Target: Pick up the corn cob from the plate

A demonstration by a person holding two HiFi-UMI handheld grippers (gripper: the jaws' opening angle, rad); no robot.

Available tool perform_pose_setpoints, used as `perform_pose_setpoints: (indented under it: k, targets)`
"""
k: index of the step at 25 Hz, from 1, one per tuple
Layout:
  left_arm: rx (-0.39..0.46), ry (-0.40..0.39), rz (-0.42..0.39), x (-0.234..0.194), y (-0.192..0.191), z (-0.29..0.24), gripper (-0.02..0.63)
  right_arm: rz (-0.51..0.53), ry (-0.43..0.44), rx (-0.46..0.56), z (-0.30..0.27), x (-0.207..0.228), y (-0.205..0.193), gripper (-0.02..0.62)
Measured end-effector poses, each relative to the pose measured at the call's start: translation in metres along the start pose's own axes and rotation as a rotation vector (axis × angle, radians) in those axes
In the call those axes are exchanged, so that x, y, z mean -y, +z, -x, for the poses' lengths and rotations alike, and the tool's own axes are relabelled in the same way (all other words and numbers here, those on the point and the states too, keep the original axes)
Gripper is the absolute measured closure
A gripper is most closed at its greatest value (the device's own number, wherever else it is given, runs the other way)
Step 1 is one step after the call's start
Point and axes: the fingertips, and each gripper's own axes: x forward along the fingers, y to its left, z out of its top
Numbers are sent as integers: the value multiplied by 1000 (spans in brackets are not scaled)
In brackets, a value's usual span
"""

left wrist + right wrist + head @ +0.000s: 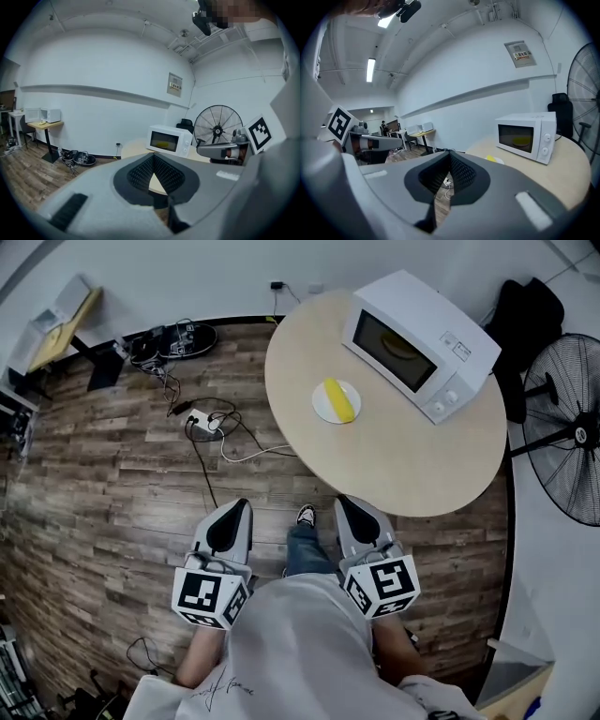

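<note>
1. wood-plank floor is seen w/ a round table; a white microwave is set on it.
2. corn cob is laid on the white plate, just in front of the microwave.
3. left gripper & right gripper are held over the floor, short of the table edge, well apart from the cob.
4. both jaw pairs are closed together, nothing btwn them.
</note>
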Motion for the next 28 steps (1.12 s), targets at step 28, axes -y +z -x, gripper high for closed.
perform_pose_setpoints:
  k: [28]
  targets:
    - [31,-95,-55,-10,81,-186,612,51,13,29,-105,133,63,583]
